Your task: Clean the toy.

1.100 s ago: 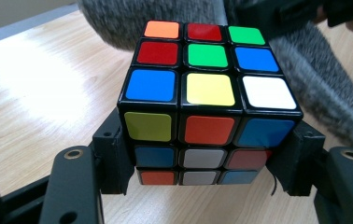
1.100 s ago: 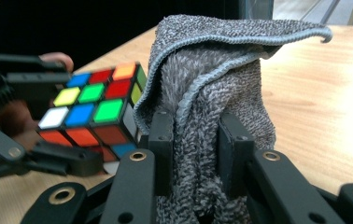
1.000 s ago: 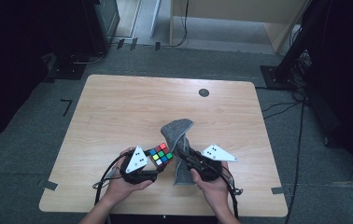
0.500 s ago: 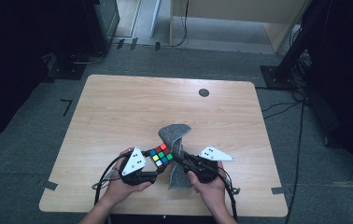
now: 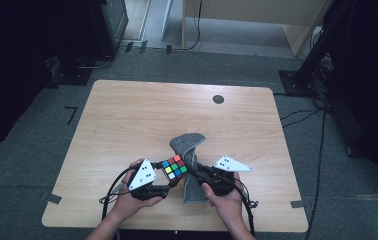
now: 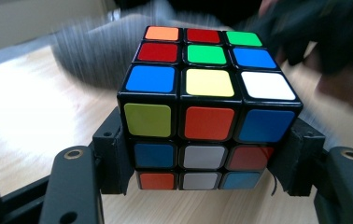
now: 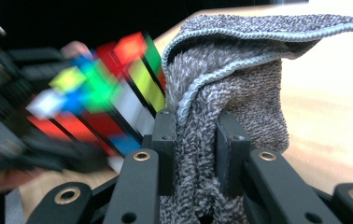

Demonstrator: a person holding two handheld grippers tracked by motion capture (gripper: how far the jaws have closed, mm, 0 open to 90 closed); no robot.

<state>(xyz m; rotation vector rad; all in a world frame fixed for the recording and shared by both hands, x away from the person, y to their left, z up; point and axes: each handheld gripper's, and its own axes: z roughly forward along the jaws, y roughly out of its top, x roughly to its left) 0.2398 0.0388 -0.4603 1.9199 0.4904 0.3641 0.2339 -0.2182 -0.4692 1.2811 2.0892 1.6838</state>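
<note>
Between the pads of the left claw (image 6: 202, 158) sat the puzzle cube (image 6: 202, 116), clamped on two opposite sides low on its body, so the top layer stood clear above the jaws. Just beside the cube, the right claw (image 7: 195, 140) was pinched tight on a bunched fold of the grey cloth (image 7: 240, 79), whose free end rose and curled over near the cube's top face. Both claws hovered near the front edge of the worktop (image 5: 142, 115), with the cube (image 5: 174, 167) to the left of the cloth (image 5: 189, 147) in the high view.

The cube looked rigid and light, with smooth, likely slippery stickers; a flat grip on opposing faces suited it, since a hold on its corners would probably slip. The cloth seemed soft and limp, best taken by a gathered fold.

Black-framed, the cube showed scrambled squares of red, green, blue, yellow, orange and white.
</note>
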